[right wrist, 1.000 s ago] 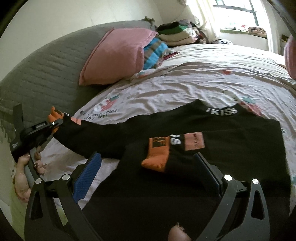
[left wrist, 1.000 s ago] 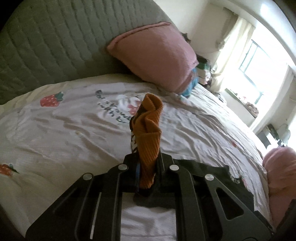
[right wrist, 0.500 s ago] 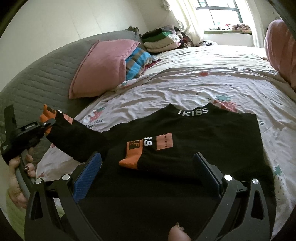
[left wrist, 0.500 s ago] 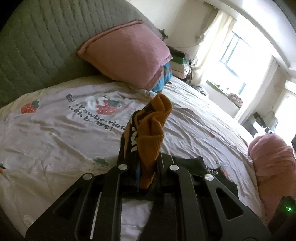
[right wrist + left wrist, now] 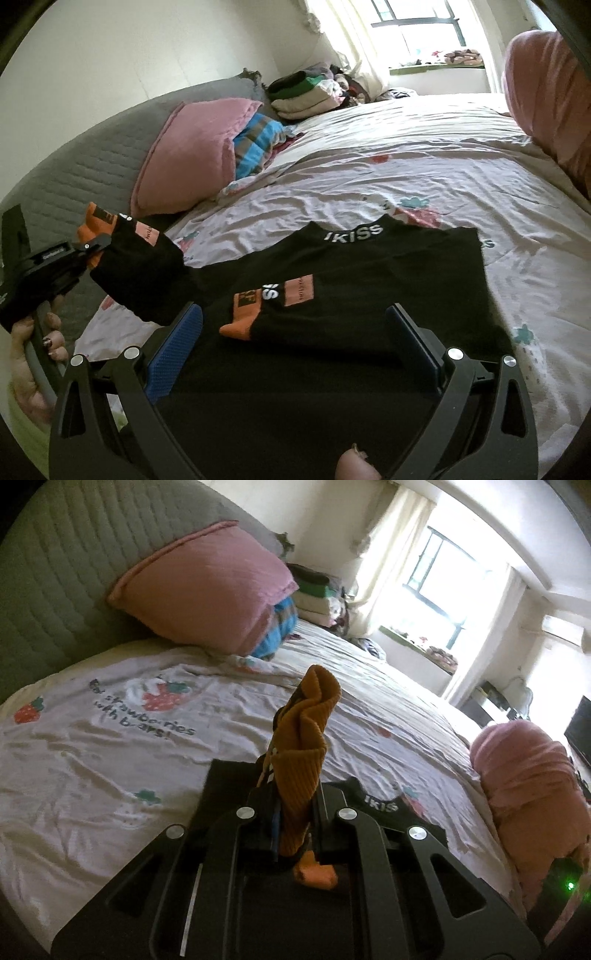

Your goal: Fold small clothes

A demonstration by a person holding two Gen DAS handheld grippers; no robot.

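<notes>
The left gripper (image 5: 295,823) is clamped on the orange ribbed cuff (image 5: 301,775) of a black top's sleeve, and the cuff stands up out of the closed jaws in the lower middle of the left wrist view. In the right wrist view the same gripper (image 5: 86,249) sits at the left edge, held by a hand (image 5: 33,365) with dark-painted nails, and the black sleeve (image 5: 142,275) stretches from it down to the right toward the body of the garment.

The black top (image 5: 369,295) lies spread on the bed across the middle and lower part of the right wrist view, with white lettering on its collar band toward the top. Its other sleeve is folded across the chest, its orange cuff (image 5: 242,319) lying on the black cloth just left of centre.

The right gripper (image 5: 293,345) hovers low in that frame with its jaws spread wide, one blue pad at lower left and one at lower right, with nothing pressed between them. A fingertip shows at the bottom edge, probably a thumb, though it is cut off.

The bedsheet (image 5: 110,760) is pale with strawberry prints and wrinkled. A pink pillow (image 5: 207,590) leans against the grey quilted headboard (image 5: 55,572) in the upper left of the left wrist view, with a blue striped cloth (image 5: 258,142) tucked beside it and a pile of folded clothes (image 5: 306,92) further back near the window.
</notes>
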